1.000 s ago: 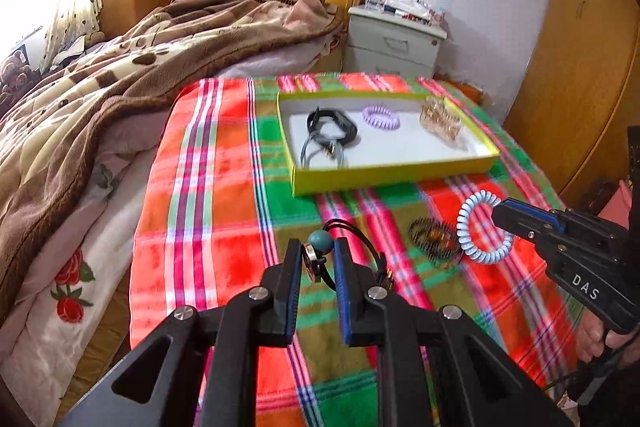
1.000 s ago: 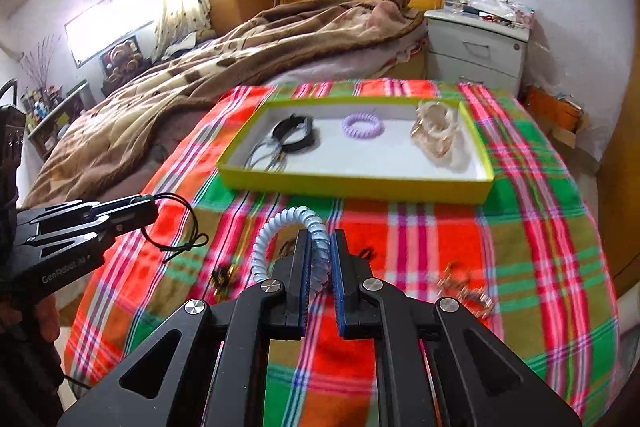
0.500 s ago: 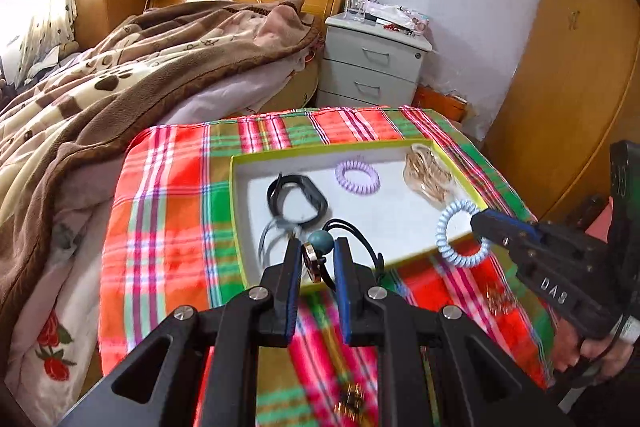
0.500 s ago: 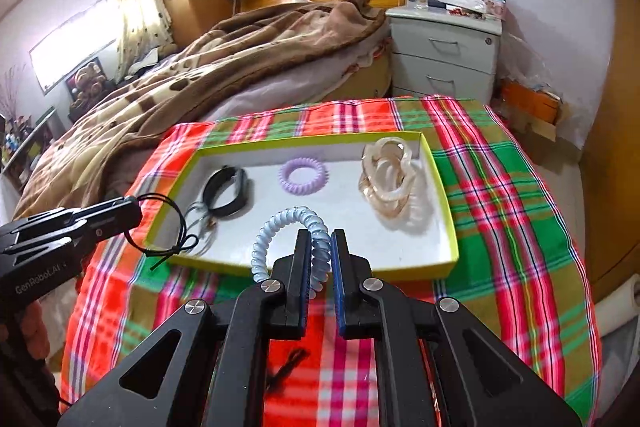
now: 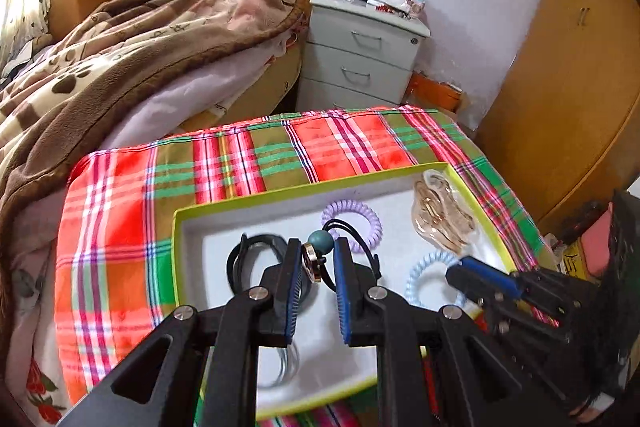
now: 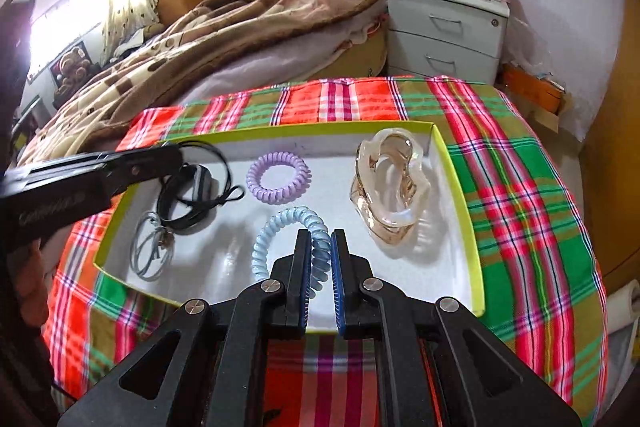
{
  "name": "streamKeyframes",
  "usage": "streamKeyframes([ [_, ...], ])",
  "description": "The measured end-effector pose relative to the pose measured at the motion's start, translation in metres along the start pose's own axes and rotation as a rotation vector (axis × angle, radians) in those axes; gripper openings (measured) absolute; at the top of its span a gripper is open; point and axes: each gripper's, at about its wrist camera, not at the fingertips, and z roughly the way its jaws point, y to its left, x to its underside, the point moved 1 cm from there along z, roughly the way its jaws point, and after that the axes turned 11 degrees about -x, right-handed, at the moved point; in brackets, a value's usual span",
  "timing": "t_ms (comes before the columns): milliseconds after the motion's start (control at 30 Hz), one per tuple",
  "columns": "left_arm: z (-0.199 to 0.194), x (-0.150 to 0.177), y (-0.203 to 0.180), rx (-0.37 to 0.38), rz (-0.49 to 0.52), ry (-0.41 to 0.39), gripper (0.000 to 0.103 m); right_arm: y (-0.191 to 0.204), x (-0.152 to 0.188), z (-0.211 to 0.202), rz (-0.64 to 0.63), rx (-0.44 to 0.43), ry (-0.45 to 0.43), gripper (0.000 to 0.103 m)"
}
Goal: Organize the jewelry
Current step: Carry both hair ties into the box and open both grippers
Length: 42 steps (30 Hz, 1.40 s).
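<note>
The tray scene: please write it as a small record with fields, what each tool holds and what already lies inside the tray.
surface: plaid cloth
tray: yellow-rimmed, white inside
left tool: shut on black cord necklace with teal bead, above the tray
right tool: shut on light blue spiral hair tie, above the tray
in tray: purple spiral hair tie, clear amber hair claw, black band, grey rings
</note>
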Motion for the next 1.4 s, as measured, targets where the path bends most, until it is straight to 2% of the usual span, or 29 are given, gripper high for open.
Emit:
streamKeyframes([
  [267, 0.034, -0.009, -0.009, 0.002, 0.026, 0.05, 0.017, -0.001, 0.0, 0.013, -0.011, 0.025, 0.03, 0.01],
  [500, 0.051, -0.007, -0.009, -0.021, 0.01, 0.094, 0.017, -0.006, 0.001, 0.016, 0.001, 0.032, 0.036, 0.01],
  [700, 0.055, -0.007, -0.01, -0.025, 0.015, 0.097, 0.018, -0.006, 0.001, 0.018, 0.004, 0.034, 0.042, 0.01],
  [867, 0.056, -0.008, -0.013, -0.021, 0.02, 0.099, 0.024, -0.008, 0.0, 0.018, 0.013, 0.032, 0.037, 0.011],
  [1133, 0.053, -0.008, -0.014, -0.032, 0.017, 0.096, 0.027, -0.007, -0.001, 0.017, 0.015, 0.028, 0.028, 0.019],
  [1200, 0.051, -0.008, -0.015, -0.043, 0.022, 0.092, 0.027, -0.008, -0.001, 0.016, 0.019, 0.03, 0.023, 0.025],
  [1400, 0.038, -0.006, -0.014, -0.058, 0.019, 0.068, 0.031, -0.007, -0.001, 0.008, 0.021, 0.022, 0.001, 0.026],
])
